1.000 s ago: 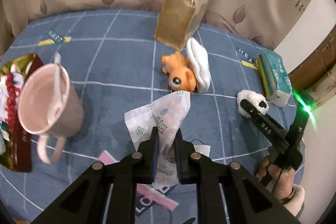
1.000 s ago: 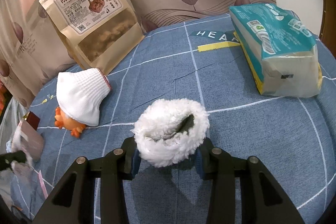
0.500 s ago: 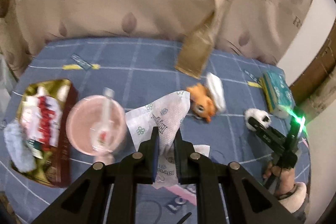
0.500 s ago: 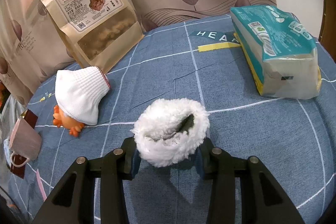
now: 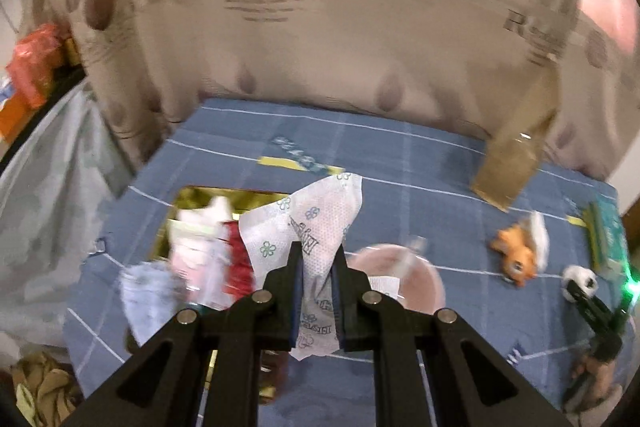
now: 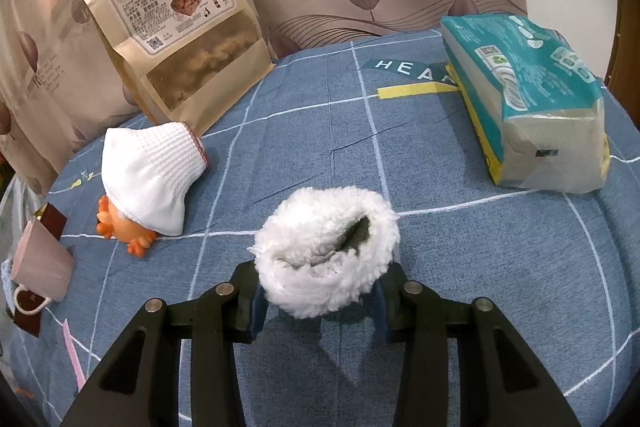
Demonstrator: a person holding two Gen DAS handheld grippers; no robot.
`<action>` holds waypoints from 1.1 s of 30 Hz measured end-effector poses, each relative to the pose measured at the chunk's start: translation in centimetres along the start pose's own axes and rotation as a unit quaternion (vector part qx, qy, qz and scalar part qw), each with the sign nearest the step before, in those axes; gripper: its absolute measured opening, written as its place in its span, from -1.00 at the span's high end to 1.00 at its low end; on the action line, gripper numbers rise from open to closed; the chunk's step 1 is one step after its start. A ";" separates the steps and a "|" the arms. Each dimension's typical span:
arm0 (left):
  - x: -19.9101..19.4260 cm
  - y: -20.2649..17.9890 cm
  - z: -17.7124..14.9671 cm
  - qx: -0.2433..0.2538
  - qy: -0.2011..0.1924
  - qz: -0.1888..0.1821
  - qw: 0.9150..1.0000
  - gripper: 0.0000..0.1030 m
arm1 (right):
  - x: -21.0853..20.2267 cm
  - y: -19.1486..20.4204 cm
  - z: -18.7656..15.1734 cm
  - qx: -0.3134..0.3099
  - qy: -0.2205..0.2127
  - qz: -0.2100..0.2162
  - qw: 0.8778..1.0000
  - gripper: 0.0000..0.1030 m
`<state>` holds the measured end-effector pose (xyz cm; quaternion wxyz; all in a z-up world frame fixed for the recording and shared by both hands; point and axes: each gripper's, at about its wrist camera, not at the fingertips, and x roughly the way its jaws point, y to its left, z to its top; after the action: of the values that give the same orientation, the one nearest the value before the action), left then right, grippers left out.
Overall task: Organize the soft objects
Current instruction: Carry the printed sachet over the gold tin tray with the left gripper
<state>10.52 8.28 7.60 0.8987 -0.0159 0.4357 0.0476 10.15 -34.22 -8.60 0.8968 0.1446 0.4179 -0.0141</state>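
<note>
Tissue (image 5: 308,227) is pinched in your left gripper (image 5: 316,267) above the gold tray (image 5: 192,197), fluffy toy (image 6: 326,251) clamped in your right gripper (image 6: 320,297); next, judged: lower tissue into tray, then release.

Left wrist view is smeared by motion blur throughout; only the left gripper (image 5: 316,267) and the tissue (image 5: 316,223) pinched in it are rendered sharp, and a green light flare (image 5: 631,285) is seen far right of the tool. Right wrist view is sharp and evenly lit by soft indoor light, with a soft shadow cast on the blue cloth (image 6: 460,227) beneath the right gripper (image 6: 320,301). Fisheye bending and black corner vignetting are seen in both.
</note>
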 end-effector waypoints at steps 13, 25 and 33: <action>5.2 7.0 1.7 -0.012 0.024 0.084 0.996 0.76 | 0.1 0.2 0.0 -0.011 0.002 -0.011 1.000 0.24; 11.0 9.3 2.7 0.006 0.059 0.101 0.993 0.76 | 0.1 0.5 0.0 -0.022 0.005 -0.021 1.000 0.24; 14.5 10.4 2.2 0.003 0.078 0.100 0.992 0.76 | 0.2 0.8 0.0 -0.032 0.007 -0.031 0.999 0.22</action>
<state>20.14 19.85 -2.23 0.8530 0.0270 0.5036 0.1346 10.41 -33.45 -8.55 0.8971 0.1032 0.4288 -0.0276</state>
